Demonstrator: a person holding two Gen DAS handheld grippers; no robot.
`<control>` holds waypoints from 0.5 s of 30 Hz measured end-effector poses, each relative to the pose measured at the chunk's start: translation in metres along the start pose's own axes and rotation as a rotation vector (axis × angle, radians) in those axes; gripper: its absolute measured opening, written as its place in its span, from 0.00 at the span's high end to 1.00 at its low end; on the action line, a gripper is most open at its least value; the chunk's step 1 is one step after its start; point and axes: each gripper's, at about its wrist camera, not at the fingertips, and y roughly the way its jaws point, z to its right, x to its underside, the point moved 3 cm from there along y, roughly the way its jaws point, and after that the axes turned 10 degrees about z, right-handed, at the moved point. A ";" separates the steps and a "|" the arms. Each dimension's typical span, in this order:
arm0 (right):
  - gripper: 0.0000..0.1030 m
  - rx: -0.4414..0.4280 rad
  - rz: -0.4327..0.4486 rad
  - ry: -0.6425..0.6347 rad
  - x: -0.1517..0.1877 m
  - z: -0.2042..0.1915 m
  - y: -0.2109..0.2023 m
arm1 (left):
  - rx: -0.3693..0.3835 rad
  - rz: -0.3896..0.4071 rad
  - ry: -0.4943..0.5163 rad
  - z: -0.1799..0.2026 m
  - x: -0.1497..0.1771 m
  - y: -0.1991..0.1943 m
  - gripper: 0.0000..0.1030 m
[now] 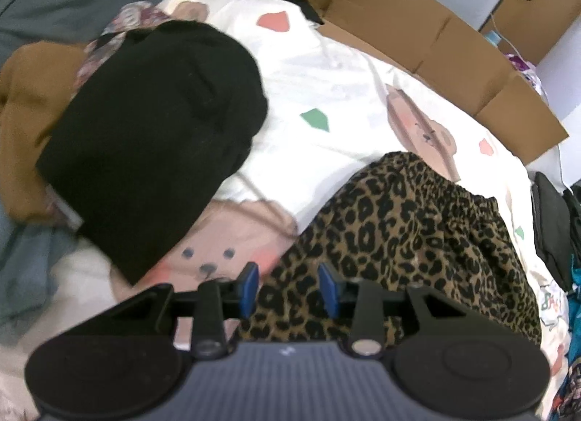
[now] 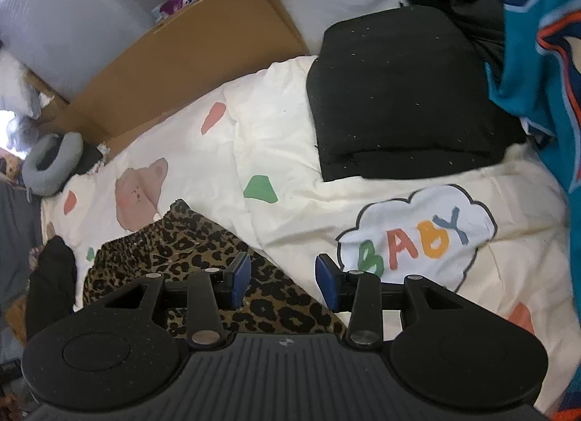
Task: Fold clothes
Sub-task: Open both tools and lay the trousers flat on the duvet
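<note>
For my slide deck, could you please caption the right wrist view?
Open right tool above a leopard-print garment on a bear-print quilt, folded black clothing beyond.

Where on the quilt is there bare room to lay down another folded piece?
Free: the quilt between the leopard-print garment, cardboard and folded black garment; also around the BABY cloud. Crowded: the far side by the black stack and brown garment.

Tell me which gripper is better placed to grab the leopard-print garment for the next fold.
Left, probably. The left gripper hangs open directly over the leopard-print garment; the right gripper straddles its edge, partly over the quilt.
</note>
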 end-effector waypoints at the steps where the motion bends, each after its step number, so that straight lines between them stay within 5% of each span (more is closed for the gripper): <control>1: 0.55 -0.001 -0.005 -0.004 0.000 -0.002 0.004 | 0.005 0.000 0.006 0.003 -0.002 0.005 0.62; 15: 0.54 -0.006 -0.054 -0.069 0.001 -0.027 0.051 | 0.090 -0.005 0.067 0.033 -0.030 0.072 0.62</control>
